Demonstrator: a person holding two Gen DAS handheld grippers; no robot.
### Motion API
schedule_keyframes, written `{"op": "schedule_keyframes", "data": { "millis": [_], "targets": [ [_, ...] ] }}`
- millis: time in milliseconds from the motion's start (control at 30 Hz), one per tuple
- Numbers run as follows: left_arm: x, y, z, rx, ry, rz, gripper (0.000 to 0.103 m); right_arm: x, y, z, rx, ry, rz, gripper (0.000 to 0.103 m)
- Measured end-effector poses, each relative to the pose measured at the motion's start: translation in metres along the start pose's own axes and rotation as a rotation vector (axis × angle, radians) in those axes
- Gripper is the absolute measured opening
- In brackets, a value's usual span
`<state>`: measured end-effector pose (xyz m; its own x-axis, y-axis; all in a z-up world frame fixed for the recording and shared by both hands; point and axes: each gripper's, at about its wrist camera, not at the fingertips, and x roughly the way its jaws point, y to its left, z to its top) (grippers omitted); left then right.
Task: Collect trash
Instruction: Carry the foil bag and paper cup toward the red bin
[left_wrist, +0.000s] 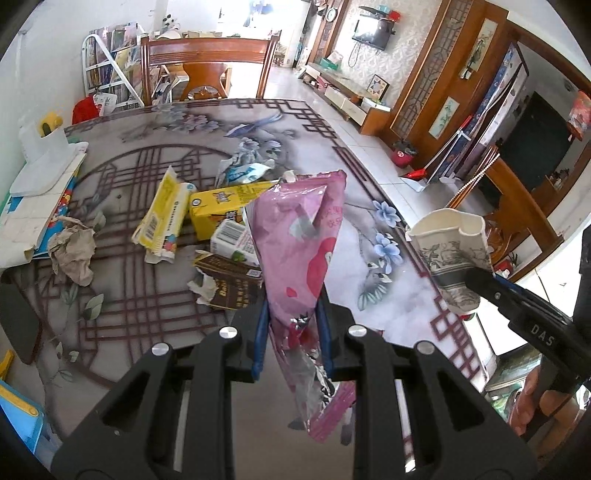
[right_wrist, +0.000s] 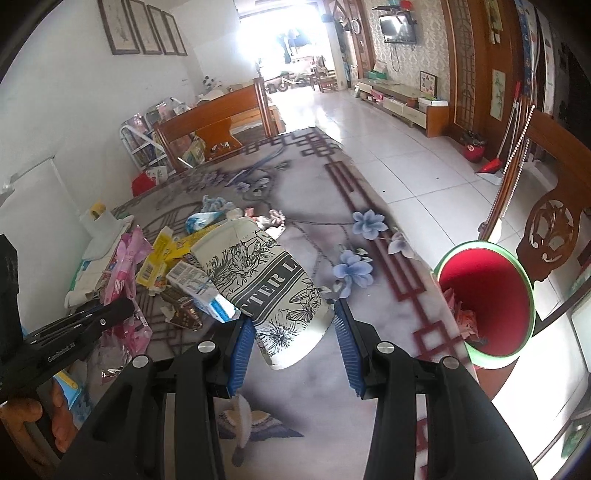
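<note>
My left gripper (left_wrist: 291, 314) is shut on a pink foil wrapper (left_wrist: 299, 236) and holds it above the patterned table (left_wrist: 369, 184). The wrapper's tail hangs below the jaws. My right gripper (right_wrist: 293, 325) is shut on a crushed printed paper cup (right_wrist: 266, 280), mouth pointing away. The left wrist view shows that cup (left_wrist: 450, 254) near the table's right edge. A red bin with a green rim (right_wrist: 487, 295) stands off the table to the right, with scraps inside. More trash lies mid-table: a yellow box (left_wrist: 221, 206), a yellow wrapper (left_wrist: 162, 218), a white carton (left_wrist: 232, 240), a brown packet (left_wrist: 232, 284) and crumpled paper (left_wrist: 72, 251).
Books and a white stand (left_wrist: 44, 166) crowd the table's left side. A wooden chair (left_wrist: 207, 55) stands at the far end and another carved chair (right_wrist: 554, 229) beside the bin. A hand (left_wrist: 532, 402) grips the right tool. Tiled floor runs along the right.
</note>
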<state>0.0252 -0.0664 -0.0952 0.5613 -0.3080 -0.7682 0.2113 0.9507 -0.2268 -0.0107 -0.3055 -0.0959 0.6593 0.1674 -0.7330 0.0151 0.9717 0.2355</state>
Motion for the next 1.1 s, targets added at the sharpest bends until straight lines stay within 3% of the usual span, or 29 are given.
{"op": "schedule_keyframes", "data": {
  "millis": [1100],
  "targets": [
    [0.042,-0.085,0.013,0.039,0.035,-0.005,0.022,0.002,-0.086,0.018,0.027,0.028,0.006,0.041]
  ]
}}
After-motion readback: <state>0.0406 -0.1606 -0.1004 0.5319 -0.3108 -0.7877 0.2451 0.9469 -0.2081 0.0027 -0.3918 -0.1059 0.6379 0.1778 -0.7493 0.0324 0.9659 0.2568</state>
